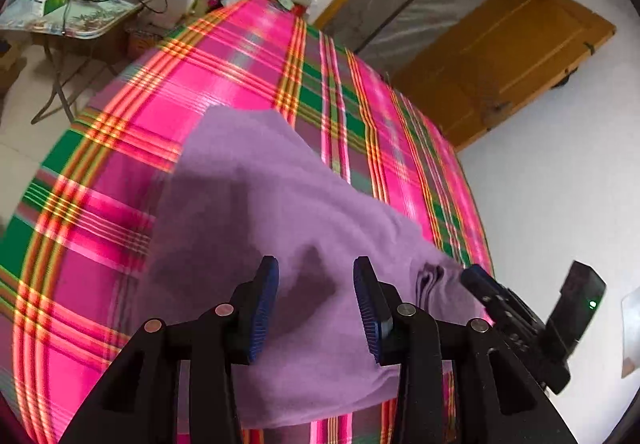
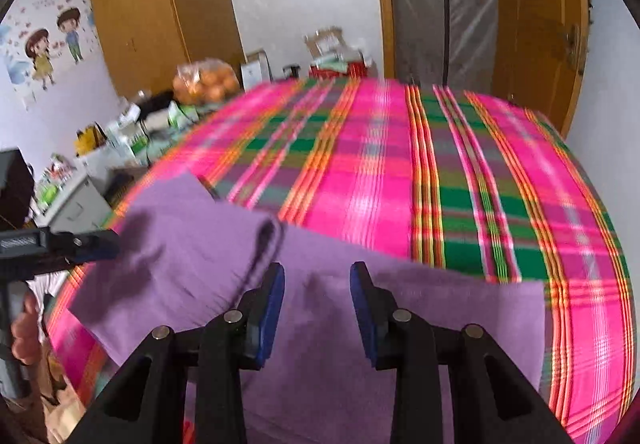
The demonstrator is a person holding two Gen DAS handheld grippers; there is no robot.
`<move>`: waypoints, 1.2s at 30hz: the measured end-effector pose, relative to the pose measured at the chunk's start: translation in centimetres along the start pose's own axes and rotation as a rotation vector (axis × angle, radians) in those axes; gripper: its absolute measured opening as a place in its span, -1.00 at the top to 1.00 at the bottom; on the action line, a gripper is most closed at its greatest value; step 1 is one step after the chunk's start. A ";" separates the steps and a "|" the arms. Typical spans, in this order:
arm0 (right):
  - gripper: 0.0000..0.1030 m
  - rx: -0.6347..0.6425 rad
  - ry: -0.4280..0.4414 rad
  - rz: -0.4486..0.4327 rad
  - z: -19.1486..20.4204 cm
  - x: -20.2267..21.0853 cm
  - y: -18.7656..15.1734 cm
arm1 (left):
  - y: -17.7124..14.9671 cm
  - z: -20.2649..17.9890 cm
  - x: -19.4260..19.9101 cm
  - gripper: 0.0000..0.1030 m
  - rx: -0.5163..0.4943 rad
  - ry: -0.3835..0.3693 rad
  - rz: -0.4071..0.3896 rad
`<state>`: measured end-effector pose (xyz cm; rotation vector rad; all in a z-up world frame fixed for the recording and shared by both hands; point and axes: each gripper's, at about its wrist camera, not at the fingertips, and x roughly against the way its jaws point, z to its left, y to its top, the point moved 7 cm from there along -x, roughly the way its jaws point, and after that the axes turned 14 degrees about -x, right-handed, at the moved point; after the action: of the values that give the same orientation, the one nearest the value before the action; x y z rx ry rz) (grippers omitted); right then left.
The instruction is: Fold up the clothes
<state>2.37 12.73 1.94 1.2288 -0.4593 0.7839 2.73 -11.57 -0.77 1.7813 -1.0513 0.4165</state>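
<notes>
Big plaid bedspread (image 2: 460, 179) with the purple garment (image 2: 320, 324) lying near its front edge, one flap folded over at the left. Looks mid-fold to me. Left gripper (image 1: 316, 308) and right gripper (image 2: 317, 308) both hover open and empty, so next they need a fresh edge to grab.

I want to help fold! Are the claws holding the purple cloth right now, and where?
No. Both the left claw and the right claw are open above the purple cloth, with nothing pinched between their pads. It lies loose on the plaid bedspread.
</notes>
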 end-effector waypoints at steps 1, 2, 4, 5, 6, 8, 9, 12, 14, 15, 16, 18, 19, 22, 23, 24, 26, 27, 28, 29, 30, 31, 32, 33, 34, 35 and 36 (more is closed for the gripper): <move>0.32 -0.001 0.014 -0.004 0.3 0.3 0.0 | 0.0 0.4 0.3 0.21 0.004 0.007 -0.004; 0.32 -0.002 0.035 0.006 0.6 0.6 -0.3 | -0.1 0.9 0.6 0.21 0.011 0.015 -0.008; 0.32 0.003 0.088 0.033 1.7 0.7 -1.0 | -0.4 1.9 1.2 0.21 0.033 0.035 -0.013; 0.32 0.011 0.125 0.049 2.5 0.7 -1.6 | -0.6 2.4 1.4 0.21 0.044 0.045 -0.015; 0.32 0.027 0.166 0.069 3.5 0.7 -2.2 | -0.7 2.8 1.7 0.21 0.054 0.054 -0.017; 0.32 0.066 0.207 0.097 5.4 0.2 -3.3 | -1.3 3.7 2.4 0.21 0.074 0.074 -0.021; 0.32 0.090 0.224 0.112 6.6 -0.2 -4.0 | -1.6 4.1 2.8 0.21 0.084 0.086 -0.023; 0.32 0.144 0.275 0.150 9.2 -1.5 -5.9 | -2.7 5.4 3.7 0.21 0.115 0.115 -0.025; 0.32 0.176 0.263 0.175 10.0 -2.3 -7.0 | -3.6 6.2 4.0 0.21 0.131 0.133 -0.012; 0.32 0.196 0.263 0.195 10.5 -2.7 -7.7 | -4.1 6.7 4.2 0.21 0.138 0.143 -0.004; 0.31 0.217 0.260 0.211 10.8 -3.0 -8.4 | -4.6 7.1 4.4 0.21 0.146 0.153 0.005; 0.30 0.277 0.250 0.209 11.4 -2.7 -9.2 | -5.4 7.8 4.7 0.21 0.163 0.156 0.013; 0.30 0.299 0.253 0.207 11.7 -2.5 -9.4 | -5.8 8.1 4.8 0.21 0.172 0.154 0.013; 0.30 0.306 0.301 0.215 12.9 -2.1 -9.2 | -6.2 8.3 5.1 0.21 0.183 0.160 0.018; 0.30 0.306 0.308 0.212 13.5 -2.3 -9.0 | -6.2 8.3 5.1 0.21 0.183 0.163 0.020; 0.30 0.312 0.318 0.211 14.2 -2.7 -8.9 | -6.1 8.2 5.1 0.21 0.180 0.165 0.021; 0.30 0.324 0.333 0.218 15.2 -3.4 -9.0 | -6.2 7.9 5.2 0.21 0.176 0.157 0.017; 0.30 0.332 0.325 0.230 15.7 -4.0 -9.4 | -6.2 7.7 5.3 0.21 0.172 0.154 0.017; 0.30 0.341 0.314 0.249 16.0 -4.5 -10.0 | -6.3 7.6 5.3 0.21 0.166 0.155 0.021; 0.29 0.357 0.310 0.259 16.3 -4.6 -10.6 | -6.3 7.6 5.3 0.21 0.161 0.157 0.026; 0.28 0.381 0.311 0.254 16.7 -4.5 -11.1 | -6.4 7.7 5.3 0.21 0.161 0.161 0.032; 0.28 0.401 0.316 0.253 17.1 -4.3 -11.5 | -6.5 7.8 5.3 0.21 0.161 0.165 0.038; 0.28 0.421 0.320 0.252 17.4 -4.1 -11.8 | -6.6 8.0 5.3 0.21 0.164 0.167 0.040; 0.29 0.437 0.329 0.254 17.8 -3.9 -12.1 | -6.6 8.1 5.4 0.21 0.171 0.164 0.037; 0.29 0.443 0.345 0.260 18.2 -3.8 -12.2 | -6.6 8.3 5.5 0.21 0.178 0.161 0.035; 0.29 0.444 0.363 0.264 18.6 -3.7 -12.2 | -6.5 8.4 5.5 0.21 0.182 0.159 0.033; 0.29 0.439 0.379 0.263 19.0 -3.6 -12.0 | -6.5 8.4 5.5 0.21 0.180 0.160 0.035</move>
<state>10.70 -7.90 -2.89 1.3943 -0.1373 1.3660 9.61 -20.57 -4.62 1.8549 -0.9573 0.6827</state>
